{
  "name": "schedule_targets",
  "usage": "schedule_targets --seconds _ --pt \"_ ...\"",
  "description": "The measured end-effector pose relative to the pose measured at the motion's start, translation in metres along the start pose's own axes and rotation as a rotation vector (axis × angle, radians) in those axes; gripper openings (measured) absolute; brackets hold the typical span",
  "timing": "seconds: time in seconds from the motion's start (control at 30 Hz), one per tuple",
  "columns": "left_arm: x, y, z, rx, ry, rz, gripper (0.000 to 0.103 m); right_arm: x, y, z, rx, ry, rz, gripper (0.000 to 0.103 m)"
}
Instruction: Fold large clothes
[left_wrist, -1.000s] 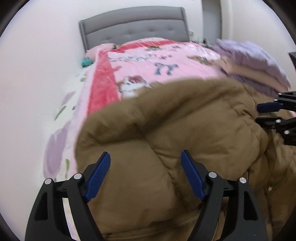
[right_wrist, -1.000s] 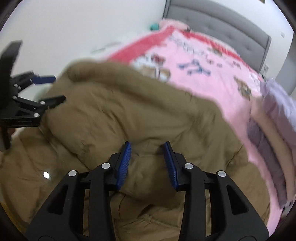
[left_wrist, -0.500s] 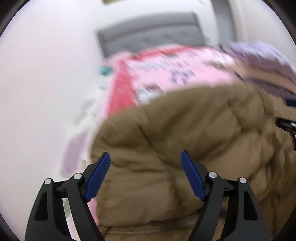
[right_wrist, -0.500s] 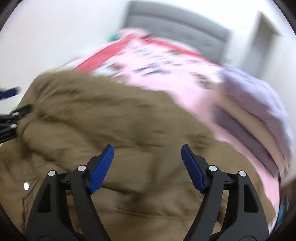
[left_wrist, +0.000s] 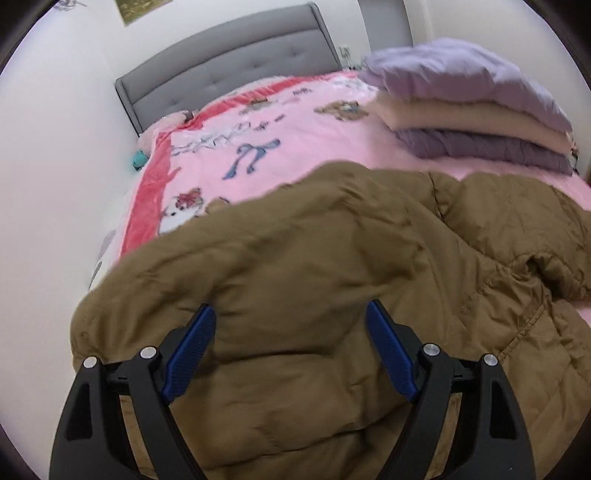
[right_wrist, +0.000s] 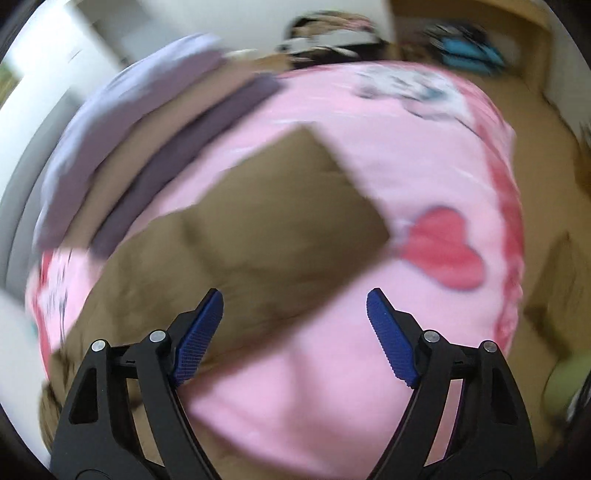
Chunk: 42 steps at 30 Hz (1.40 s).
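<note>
While both tools hang over it, the bed (left_wrist: 295, 122) fills most of the room, its grey padded headboard (left_wrist: 229, 62) against the white wall and a pink cartoon-print blanket (left_wrist: 280, 147) spread across it. Sprawled over the near part of that blanket lies the big brown padded coat (left_wrist: 314, 280), crumpled and puffy, one flat part (right_wrist: 295, 221) reaching out toward the blanket's red heart (right_wrist: 443, 254) in the blurred right wrist view. Well beyond the coat, near the far right side of the bed, sits a stack of folded clothes (left_wrist: 469, 114): lilac on top, cream in the middle, darker purple below.

Just above the coat's near bulge, the left tool (left_wrist: 291, 347) has its blue pads spread wide, having just opened a little further, and nothing is caught between them. Over the coat's edge and bare pink blanket, the right tool (right_wrist: 295, 336) also stands wide apart and empty, its jaws having just swung open.
</note>
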<state>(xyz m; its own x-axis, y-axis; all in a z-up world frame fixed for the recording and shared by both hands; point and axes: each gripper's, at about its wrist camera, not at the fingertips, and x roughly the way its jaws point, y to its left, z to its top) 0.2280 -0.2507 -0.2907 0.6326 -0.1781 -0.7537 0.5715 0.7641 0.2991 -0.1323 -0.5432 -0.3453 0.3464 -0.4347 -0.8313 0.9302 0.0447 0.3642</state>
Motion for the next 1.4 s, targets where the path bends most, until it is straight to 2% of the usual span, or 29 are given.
schedule_targets --seconds 0.1,0.23,0.37,0.4,0.43,0.47,0.5,0.53,0.6,0.67,0.7,0.73,0.9,1.03,1.13,1.23,1.3,1.4 --pt "0.009 -0.005 -0.001 -0.005 0.021 0.019 0.082 0.016 -0.024 0.009 0.071 -0.023 0.025 0.076" --pt "0.015 -0.002 0.000 -0.010 0.041 0.018 0.082 0.043 -0.033 0.017 0.139 0.009 0.049 0.075" --pt "0.014 -0.004 0.001 0.004 0.054 0.029 0.082 0.057 -0.043 0.020 0.209 -0.007 0.085 0.078" --pt "0.015 -0.004 0.001 -0.001 0.059 0.027 0.082 0.058 -0.043 0.020 0.213 -0.009 0.095 0.076" --pt "0.015 -0.005 0.001 -0.004 0.064 0.024 0.082 0.060 -0.043 0.023 0.220 -0.013 0.111 0.073" --pt "0.015 -0.005 0.002 -0.011 0.070 0.023 0.082 0.059 -0.044 0.026 0.234 -0.018 0.153 0.061" --pt "0.016 -0.006 0.004 -0.015 0.074 0.024 0.082 0.058 -0.045 0.028 0.254 -0.016 0.187 0.053" --pt "0.016 -0.007 0.004 -0.016 0.076 0.026 0.082 0.056 -0.046 0.031 0.274 -0.016 0.203 0.050" --pt "0.016 -0.008 0.003 -0.018 0.076 0.032 0.082 0.050 -0.040 0.037 0.262 -0.025 0.228 0.025" --pt "0.016 -0.009 0.000 -0.023 0.066 0.032 0.082 0.034 -0.026 0.045 0.220 -0.035 0.270 0.015" --pt "0.016 -0.008 -0.002 -0.028 0.059 0.030 0.082 0.025 -0.019 0.048 0.199 -0.044 0.289 0.015" --pt "0.015 -0.008 -0.004 -0.030 0.054 0.028 0.082 0.015 -0.008 0.052 0.158 -0.054 0.308 0.015" --pt "0.007 -0.001 -0.010 -0.067 0.038 0.002 0.082 -0.052 0.089 0.058 -0.230 -0.066 0.383 0.012" --pt "-0.010 0.006 -0.017 -0.080 0.020 -0.049 0.082 -0.105 0.181 0.033 -0.527 -0.056 0.510 0.011" --pt "-0.028 0.014 -0.028 -0.057 -0.009 -0.056 0.082 -0.145 0.267 -0.016 -0.802 -0.013 0.656 0.011" --pt "-0.047 0.028 -0.044 -0.043 -0.042 -0.072 0.082 -0.174 0.327 -0.071 -0.980 0.033 0.821 0.010" --pt "-0.060 0.046 -0.058 -0.074 -0.067 -0.081 0.082 -0.182 0.358 -0.106 -1.068 0.080 0.918 0.010" --pt "-0.074 0.075 -0.083 -0.116 -0.074 -0.031 0.082 -0.187 0.396 -0.162 -1.190 0.136 1.012 0.010"
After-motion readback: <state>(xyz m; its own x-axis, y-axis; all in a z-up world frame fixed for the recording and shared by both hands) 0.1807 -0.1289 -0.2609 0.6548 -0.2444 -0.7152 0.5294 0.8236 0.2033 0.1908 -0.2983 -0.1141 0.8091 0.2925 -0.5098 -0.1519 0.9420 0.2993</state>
